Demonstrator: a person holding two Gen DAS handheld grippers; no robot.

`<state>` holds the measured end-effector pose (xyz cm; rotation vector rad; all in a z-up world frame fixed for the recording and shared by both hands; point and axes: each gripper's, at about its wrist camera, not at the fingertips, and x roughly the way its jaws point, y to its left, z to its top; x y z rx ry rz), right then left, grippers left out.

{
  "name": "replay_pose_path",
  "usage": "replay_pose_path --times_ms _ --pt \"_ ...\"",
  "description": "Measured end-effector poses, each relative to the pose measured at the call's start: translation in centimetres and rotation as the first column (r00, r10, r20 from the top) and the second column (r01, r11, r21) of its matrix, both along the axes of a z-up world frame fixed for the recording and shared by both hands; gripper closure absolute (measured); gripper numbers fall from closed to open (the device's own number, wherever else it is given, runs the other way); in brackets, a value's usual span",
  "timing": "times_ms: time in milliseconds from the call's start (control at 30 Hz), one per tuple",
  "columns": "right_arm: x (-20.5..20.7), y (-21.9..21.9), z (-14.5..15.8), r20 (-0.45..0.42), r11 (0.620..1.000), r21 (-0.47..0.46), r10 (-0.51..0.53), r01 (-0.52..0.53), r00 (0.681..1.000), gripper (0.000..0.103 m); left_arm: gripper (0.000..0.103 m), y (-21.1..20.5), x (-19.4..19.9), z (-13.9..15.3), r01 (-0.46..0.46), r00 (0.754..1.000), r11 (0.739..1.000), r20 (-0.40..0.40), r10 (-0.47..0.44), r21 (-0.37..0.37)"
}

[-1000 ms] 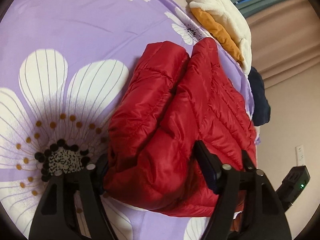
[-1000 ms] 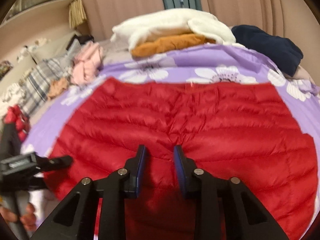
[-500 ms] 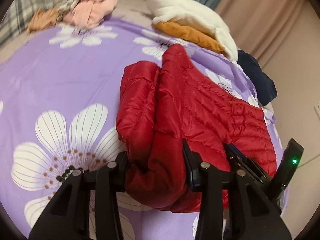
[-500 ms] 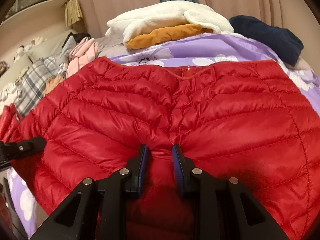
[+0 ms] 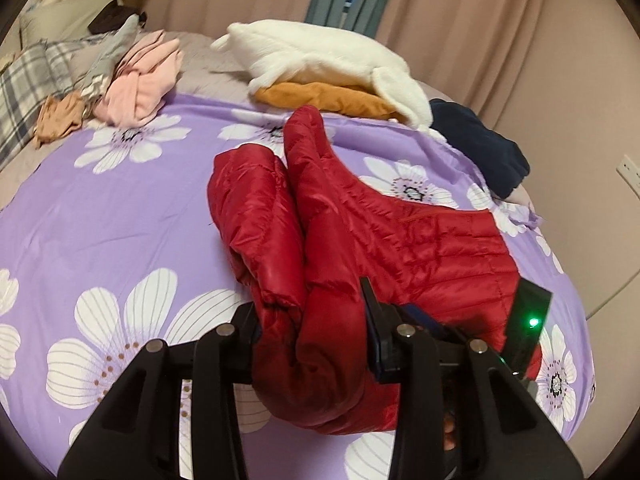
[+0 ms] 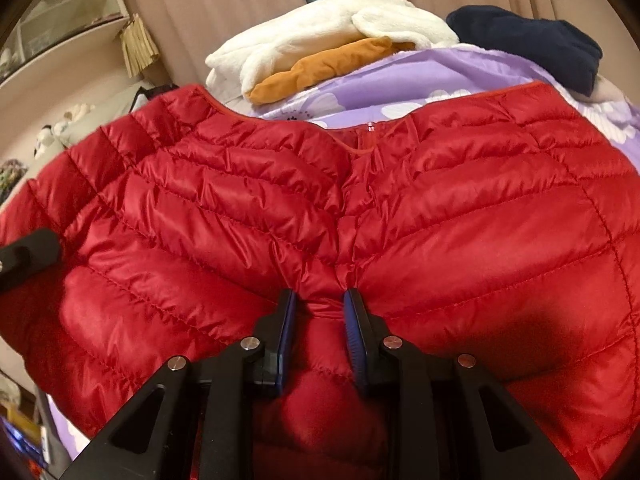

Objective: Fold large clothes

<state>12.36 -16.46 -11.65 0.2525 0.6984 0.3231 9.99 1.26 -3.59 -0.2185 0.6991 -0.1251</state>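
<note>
Left wrist view: my left hand-held gripper (image 5: 312, 344) has a thick bunch of the red puffer jacket (image 5: 384, 236) between its jaws – they're closing on it, pads pressed into the fabric. The jacket trails away from the grip, bunched into folds, over the purple flowered bedspread (image 5: 120, 216). Beyond it on the bed: white fleece (image 5: 320, 52) stacked on an orange garment (image 5: 328, 98), a navy garment (image 5: 480, 140) to the right, pink clothes (image 5: 140, 80) to the left.

Right wrist view: right hand-held gripper (image 6: 320, 320) is clamped on a pinch of the same jacket – jaws close together, fabric puckered between them. The quilted panel fills most of the frame, its upper hem lifted off the bedspread. Part of the left hand-held gripper shows at the frame's left edge.
</note>
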Motion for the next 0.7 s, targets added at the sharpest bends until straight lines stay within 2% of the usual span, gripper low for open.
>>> replay_pose_path --times_ms 533,700 --pt "0.5 -0.5 -0.6 -0.019 0.997 0.083 0.008 -0.007 1.000 0.077 0.065 -3.7 -0.1 1.6 0.068 0.997 0.996 0.027 -0.069 0.049" --pt "0.7 -0.7 -0.6 -0.036 0.994 0.106 0.020 -0.016 0.999 0.077 0.065 -5.4 0.2 1.7 0.096 0.995 0.992 0.024 -0.099 0.085"
